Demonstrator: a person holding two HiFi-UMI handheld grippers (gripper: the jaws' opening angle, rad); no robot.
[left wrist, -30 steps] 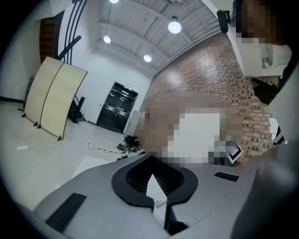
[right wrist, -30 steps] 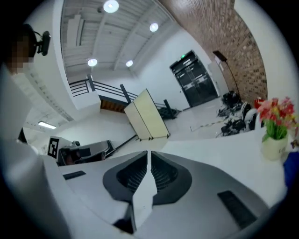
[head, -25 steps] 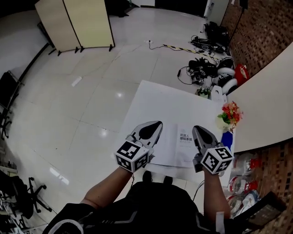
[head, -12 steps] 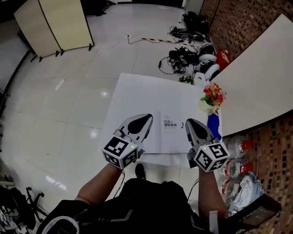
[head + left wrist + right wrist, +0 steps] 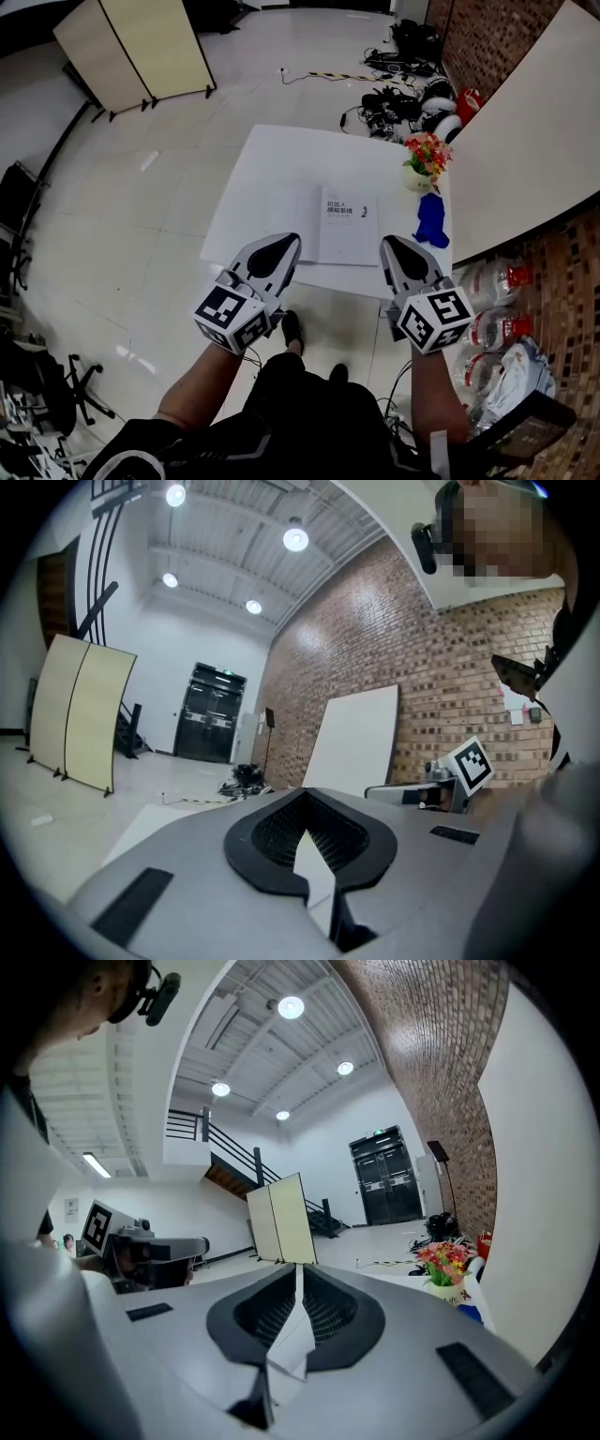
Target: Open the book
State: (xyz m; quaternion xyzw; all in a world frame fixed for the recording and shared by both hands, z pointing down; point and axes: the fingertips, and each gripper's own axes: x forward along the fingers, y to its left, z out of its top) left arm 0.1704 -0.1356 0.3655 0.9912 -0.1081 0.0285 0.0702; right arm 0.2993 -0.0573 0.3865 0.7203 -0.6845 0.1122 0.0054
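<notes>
A white book with dark title print lies flat in the middle of the white table, with a pale page spread to its left. Both grippers hover over the table's near edge, short of the book and not touching it. My left gripper sits at the book's near left, and my right gripper at its near right. In the left gripper view the jaws of the left gripper meet with nothing between them. The right gripper also has its jaws together and empty.
A pot of flowers and a blue object stand at the table's right edge. Cables and gear lie on the floor beyond. A big white panel leans at right, a folding screen stands far left, and bags sit at near right.
Both grippers have drawn back from over the book to the table's near edge, and the head view has shifted. The book lies as before.
</notes>
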